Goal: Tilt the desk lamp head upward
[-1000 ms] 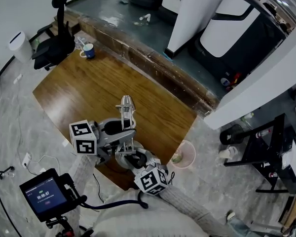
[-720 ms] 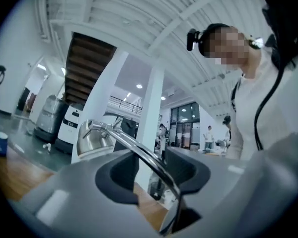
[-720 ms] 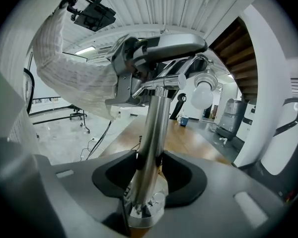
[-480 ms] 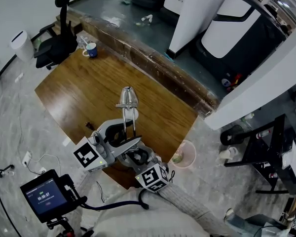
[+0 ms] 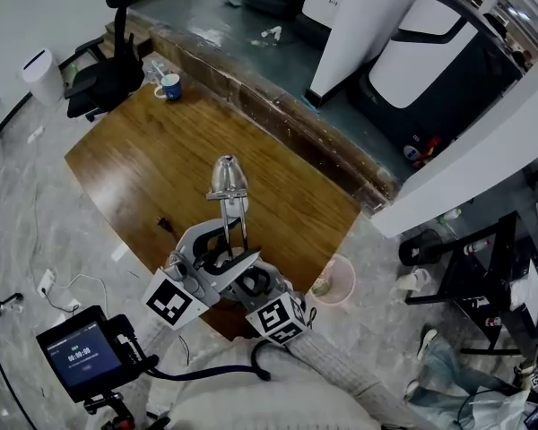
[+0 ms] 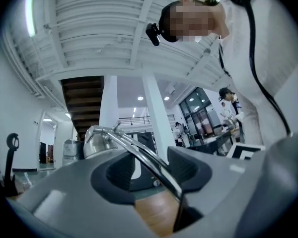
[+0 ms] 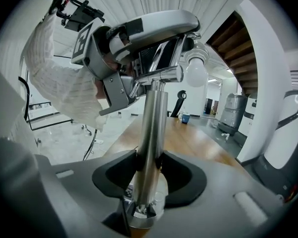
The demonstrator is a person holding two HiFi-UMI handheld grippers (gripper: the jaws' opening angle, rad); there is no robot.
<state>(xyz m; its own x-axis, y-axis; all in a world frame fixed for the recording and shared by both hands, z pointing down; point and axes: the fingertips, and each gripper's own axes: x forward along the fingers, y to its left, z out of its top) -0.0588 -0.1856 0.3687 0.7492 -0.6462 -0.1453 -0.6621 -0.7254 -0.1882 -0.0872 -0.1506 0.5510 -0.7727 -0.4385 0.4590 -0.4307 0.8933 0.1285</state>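
A chrome desk lamp stands near the front edge of the wooden desk (image 5: 161, 159). Its head (image 5: 226, 177) sits atop a thin two-rod arm (image 5: 233, 227). My left gripper (image 5: 226, 253) reaches around that arm. In the left gripper view the rods (image 6: 149, 160) run slanting through the gap between the pads toward the lamp head (image 6: 95, 142). The left gripper (image 6: 151, 170) has just been opening its jaws, and room shows beside the rods. My right gripper (image 5: 249, 285) is shut on the upright post (image 7: 151, 133) just above the round base (image 7: 141, 214). The bulb (image 7: 196, 71) hangs above.
A blue mug (image 5: 169, 86) sits at the desk's far corner beside a black office chair (image 5: 108, 70). A pink bin (image 5: 334, 280) stands on the floor right of the desk, and a timer screen (image 5: 79, 358) is at lower left. A raised step edge (image 5: 278, 119) runs behind the desk.
The left gripper rolled; its marker cube swung from the lamp's left down toward the desk's front edge. The lamp head shifted slightly up the picture. The right gripper stayed put.
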